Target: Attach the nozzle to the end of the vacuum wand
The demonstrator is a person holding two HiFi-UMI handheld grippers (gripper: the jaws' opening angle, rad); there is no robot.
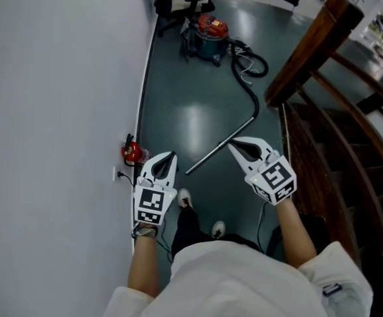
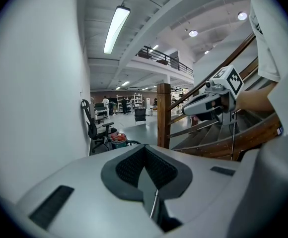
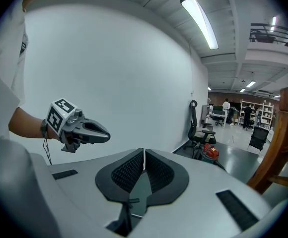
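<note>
Dark teal flooring (image 1: 198, 111) fills the centre of the head view, bounded by a white wall (image 1: 59, 78) at left and a wooden staircase (image 1: 330, 111) at right. At lower centre, the person's shoes (image 1: 185, 199) stand on this floor. Left gripper (image 1: 171, 155), lower left of centre: jaws clenched together, nothing between them. Right gripper (image 1: 232, 144), right of centre: jaws likewise clenched and empty. A small red object (image 1: 132, 152) sits at the wall base. The vacuum wand (image 1: 211, 156) lies diagonally on the floor at frame centre, between the grippers, held by neither. From its upper end a black hose (image 1: 251, 91) curves to the red-topped vacuum cleaner (image 1: 208, 35) at upper centre, with an office chair (image 1: 178, 2) beyond.
</note>
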